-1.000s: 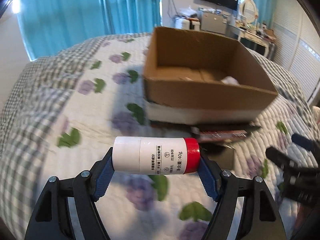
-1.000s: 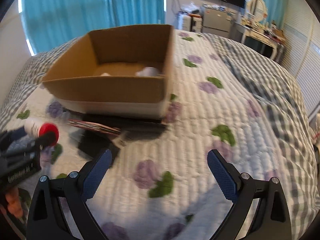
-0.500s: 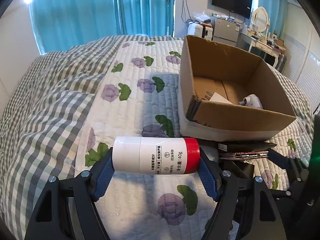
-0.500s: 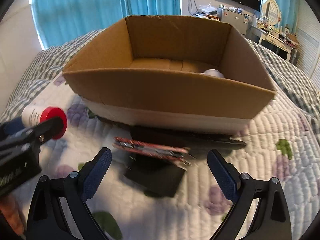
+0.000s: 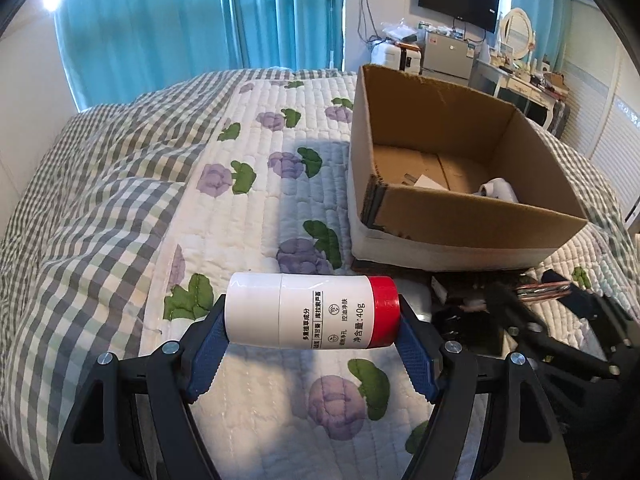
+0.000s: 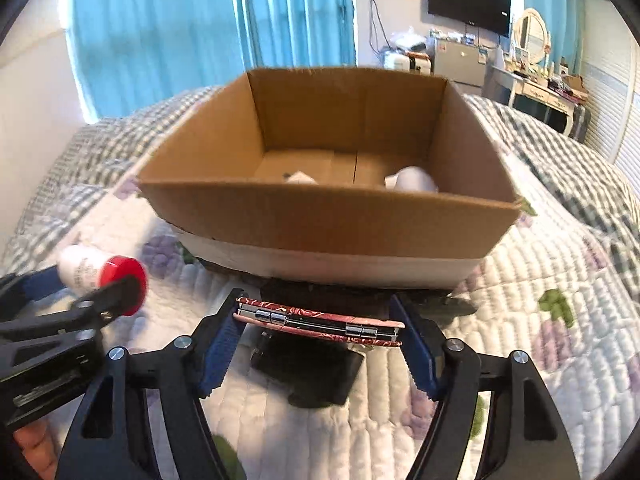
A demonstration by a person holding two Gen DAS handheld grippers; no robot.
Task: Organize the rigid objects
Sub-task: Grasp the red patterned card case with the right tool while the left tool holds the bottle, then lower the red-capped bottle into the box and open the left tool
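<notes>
The left gripper (image 5: 312, 326) clamps a white bottle (image 5: 308, 314) sideways above the quilt (image 5: 256, 184). The right gripper (image 6: 318, 330) squeezes a red patterned case (image 6: 320, 322) just before the cardboard box (image 6: 332, 216).

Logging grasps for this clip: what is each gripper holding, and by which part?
Left gripper clamps the white bottle end to end, base and red cap. Right gripper brackets the red patterned case at its ends; contact unclear.
</notes>
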